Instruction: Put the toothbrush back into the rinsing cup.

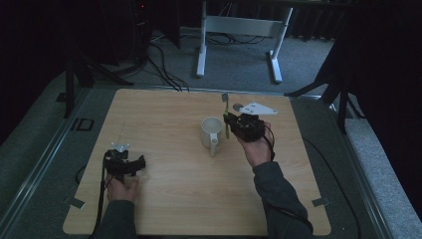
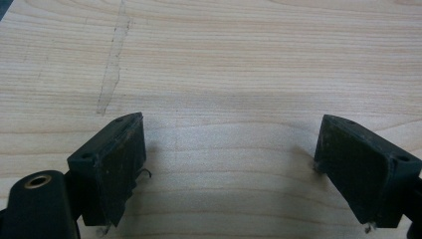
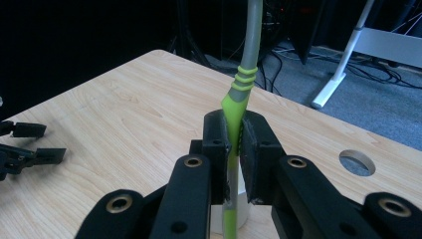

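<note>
Right gripper: held up over the table right of centre, jaws clamped on the toothbrush; in the right gripper view the two black jaws press the handle from both sides.
Toothbrush: green and grey, upright in the right gripper, bristle end up and toward the far edge; lower end of the handle just beside the mug's right rim. In the right gripper view the green grip sits between the jaws and the grey neck rises above them.
Mug: white, upright near the middle of the table, handle pointing to the near side; its rim shows below the jaws in the right gripper view.
Left gripper: low at the near left of the table, well apart from the mug; jaws spread wide with bare wood between them in the left gripper view.
Table: light wood, with a round hole near the far right edge.
</note>
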`<state>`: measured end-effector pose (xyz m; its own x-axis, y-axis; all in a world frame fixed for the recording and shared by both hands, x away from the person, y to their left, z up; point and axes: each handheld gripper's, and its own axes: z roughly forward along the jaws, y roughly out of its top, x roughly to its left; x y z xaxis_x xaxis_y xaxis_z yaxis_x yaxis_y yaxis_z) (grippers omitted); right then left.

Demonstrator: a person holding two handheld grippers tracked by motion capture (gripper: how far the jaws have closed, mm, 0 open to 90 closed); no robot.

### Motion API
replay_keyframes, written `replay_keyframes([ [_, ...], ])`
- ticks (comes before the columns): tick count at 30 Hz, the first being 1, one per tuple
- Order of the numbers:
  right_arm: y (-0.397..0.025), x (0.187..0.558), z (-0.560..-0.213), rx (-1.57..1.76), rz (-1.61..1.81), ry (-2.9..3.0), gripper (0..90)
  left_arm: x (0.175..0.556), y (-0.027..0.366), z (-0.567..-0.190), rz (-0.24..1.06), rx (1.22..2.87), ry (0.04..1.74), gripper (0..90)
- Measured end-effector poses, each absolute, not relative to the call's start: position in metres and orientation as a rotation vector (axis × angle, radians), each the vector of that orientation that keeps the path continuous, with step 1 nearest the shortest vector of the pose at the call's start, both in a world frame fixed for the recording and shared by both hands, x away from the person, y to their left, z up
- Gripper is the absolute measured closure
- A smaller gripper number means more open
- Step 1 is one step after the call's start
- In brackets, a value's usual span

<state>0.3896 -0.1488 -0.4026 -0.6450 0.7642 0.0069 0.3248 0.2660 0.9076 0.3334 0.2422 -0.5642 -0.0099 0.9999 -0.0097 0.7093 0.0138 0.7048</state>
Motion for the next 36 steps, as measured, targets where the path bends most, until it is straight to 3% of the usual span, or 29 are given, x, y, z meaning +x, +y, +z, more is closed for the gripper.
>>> replay_keyframes([
  [36,-0.133,0.389,-0.399,0.927,1.396,2.113,81.8,0.333,0.242,-0.564,0.72,1.749,1.773,13.3],
])
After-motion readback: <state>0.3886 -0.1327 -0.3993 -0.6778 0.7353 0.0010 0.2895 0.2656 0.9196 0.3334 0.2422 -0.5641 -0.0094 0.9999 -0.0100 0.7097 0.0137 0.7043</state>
